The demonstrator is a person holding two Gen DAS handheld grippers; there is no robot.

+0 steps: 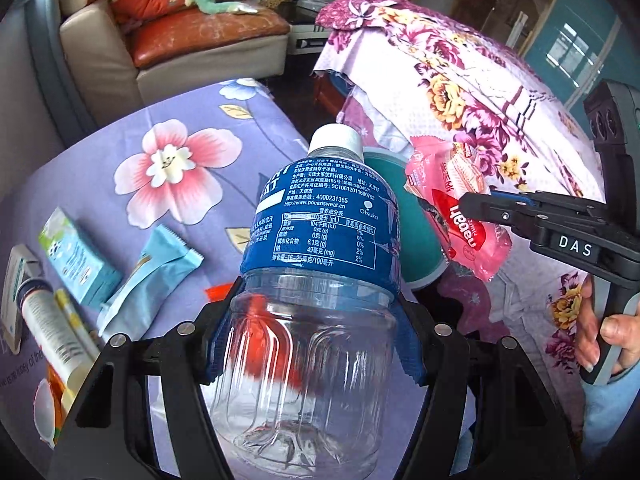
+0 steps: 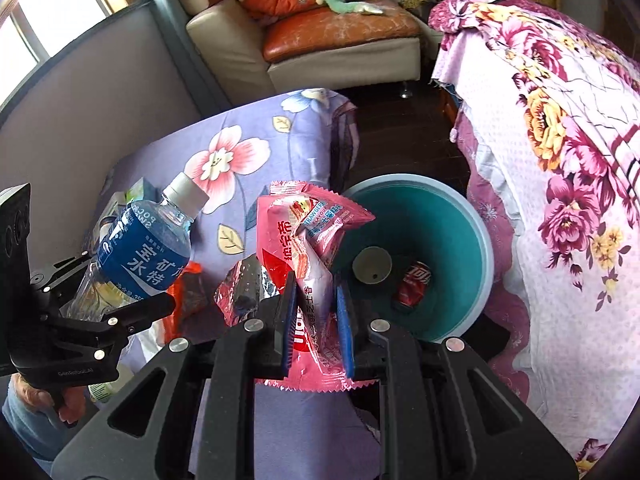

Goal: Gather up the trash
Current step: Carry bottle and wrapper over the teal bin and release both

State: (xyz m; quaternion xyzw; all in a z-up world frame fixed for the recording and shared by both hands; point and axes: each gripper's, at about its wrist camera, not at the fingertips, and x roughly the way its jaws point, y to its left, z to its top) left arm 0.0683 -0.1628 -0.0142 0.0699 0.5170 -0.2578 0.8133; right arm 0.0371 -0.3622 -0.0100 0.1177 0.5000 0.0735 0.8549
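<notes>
My left claw (image 1: 316, 320) grips the bottle (image 1: 320, 216), my right claw (image 2: 316, 320) pinches the pink wrapper (image 2: 308, 248) just short of the bin (image 2: 472, 264) ahead; a can (image 2: 414, 286) lies inside, more litter left behind.

Daylit window (image 2: 48, 20), cream sofa (image 2: 304, 40)

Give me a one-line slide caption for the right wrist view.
Right gripper carries a pink wafer wrapper toward the teal bin holding a red can; left gripper brings a clear bottle.
</notes>
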